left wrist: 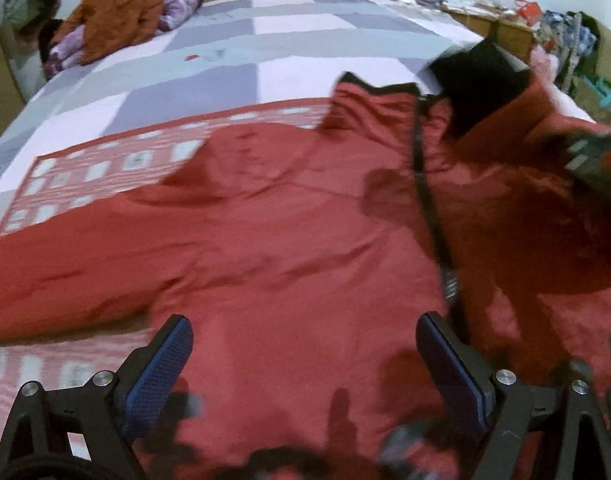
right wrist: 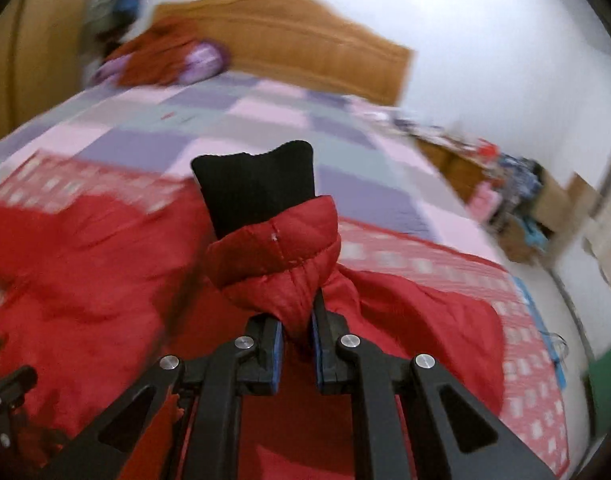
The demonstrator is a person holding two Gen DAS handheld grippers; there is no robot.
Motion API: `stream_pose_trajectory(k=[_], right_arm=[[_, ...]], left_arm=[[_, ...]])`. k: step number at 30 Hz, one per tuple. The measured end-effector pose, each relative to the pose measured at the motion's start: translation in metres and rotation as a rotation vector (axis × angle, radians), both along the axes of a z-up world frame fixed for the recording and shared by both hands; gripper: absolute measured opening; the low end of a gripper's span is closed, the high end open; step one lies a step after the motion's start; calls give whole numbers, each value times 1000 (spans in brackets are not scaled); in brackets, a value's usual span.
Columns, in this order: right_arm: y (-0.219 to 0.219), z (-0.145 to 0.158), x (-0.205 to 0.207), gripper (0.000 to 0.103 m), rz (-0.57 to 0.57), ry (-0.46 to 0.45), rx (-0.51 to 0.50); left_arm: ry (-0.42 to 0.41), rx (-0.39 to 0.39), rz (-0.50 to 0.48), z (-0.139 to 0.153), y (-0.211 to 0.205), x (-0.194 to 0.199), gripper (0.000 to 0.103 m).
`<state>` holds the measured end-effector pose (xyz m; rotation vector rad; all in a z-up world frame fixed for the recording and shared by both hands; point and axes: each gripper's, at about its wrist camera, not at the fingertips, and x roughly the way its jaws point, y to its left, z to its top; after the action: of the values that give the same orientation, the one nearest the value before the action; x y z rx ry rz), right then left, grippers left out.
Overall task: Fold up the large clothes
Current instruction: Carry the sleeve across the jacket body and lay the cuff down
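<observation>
A large red padded jacket [left wrist: 289,216] lies spread on the bed, front up, with a black zipper [left wrist: 425,200] running down it. My left gripper [left wrist: 305,356] is open above the jacket's lower body and holds nothing. My right gripper [right wrist: 297,344] is shut on the jacket's right sleeve [right wrist: 277,256], near its black knit cuff [right wrist: 257,188], and holds it lifted above the jacket body [right wrist: 77,280]. In the left wrist view the lifted sleeve and cuff [left wrist: 485,80] show at the right.
The bed has a checked pink, grey and purple cover [left wrist: 241,52] and a wooden headboard [right wrist: 305,36]. A pile of orange and purple clothes [left wrist: 121,12] lies near the headboard. A cluttered wooden shelf [left wrist: 545,28] stands beside the bed's right edge.
</observation>
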<state>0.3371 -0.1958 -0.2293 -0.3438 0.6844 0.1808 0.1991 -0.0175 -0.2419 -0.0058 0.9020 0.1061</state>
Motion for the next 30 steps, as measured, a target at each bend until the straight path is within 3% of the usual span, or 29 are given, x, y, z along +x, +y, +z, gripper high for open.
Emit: stream_pose_trajectory(k=[7, 16, 21, 26, 27, 28, 30], right_arm=[[97, -34, -24, 12, 146, 57, -38], [130, -74, -11, 13, 170, 151, -77], [118, -74, -18, 15, 189, 172, -26], [112, -77, -28, 34, 223, 255, -20], [108, -73, -33, 50, 236, 254, -2], [103, -68, -40, 77, 249, 254, 29], [95, -60, -51, 93, 264, 247, 63]], left_arm=[[14, -13, 71, -5, 45, -26, 94], [17, -27, 104, -9, 68, -39, 94], [11, -37, 113, -7, 72, -32, 94], [-4, -79, 116, -1, 73, -19, 94], [-10, -91, 113, 1, 71, -14, 94], [-15, -100, 108, 2, 70, -10, 94], [-25, -116, 95, 6, 64, 1, 94]])
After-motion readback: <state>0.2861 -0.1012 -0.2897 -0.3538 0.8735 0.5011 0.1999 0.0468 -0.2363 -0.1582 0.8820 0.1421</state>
